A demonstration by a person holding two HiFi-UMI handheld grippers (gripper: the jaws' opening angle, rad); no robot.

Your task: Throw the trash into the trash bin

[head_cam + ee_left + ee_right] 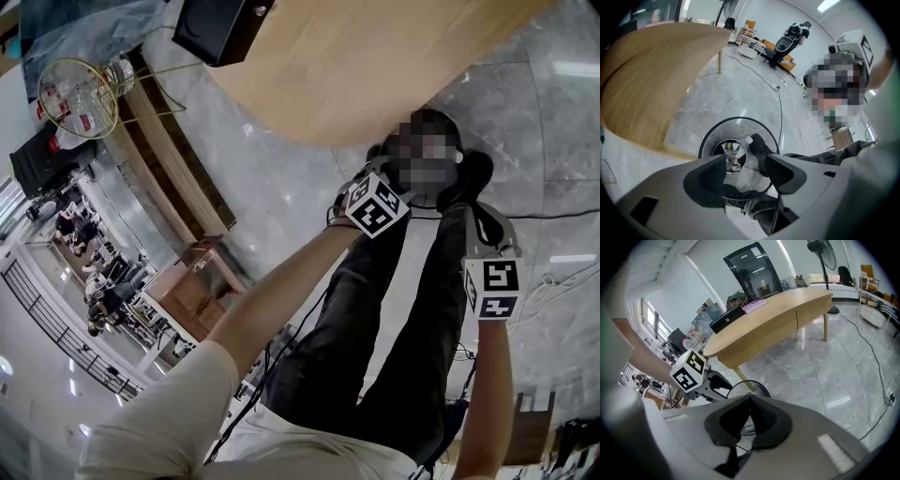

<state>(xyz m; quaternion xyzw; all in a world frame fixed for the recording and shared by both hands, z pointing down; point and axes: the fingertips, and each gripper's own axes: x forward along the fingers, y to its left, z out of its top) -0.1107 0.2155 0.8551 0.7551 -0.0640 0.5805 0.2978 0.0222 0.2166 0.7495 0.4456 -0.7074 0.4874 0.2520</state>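
Jaws of left gripper (746, 161) apart, nothing pinched, above one black mesh trash bin (712, 133). Inside bin: one clear bottle (748, 140), one crumpled wrapper (732, 157). Right gripper (750, 399) jaws together, empty. One wooden table (651, 79) beside bin.

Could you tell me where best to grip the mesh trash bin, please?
Pinch the trash bin at its thin top rim, coming from above: it stands upright, mouth up, and the round mesh body looks too wide for the jaws.
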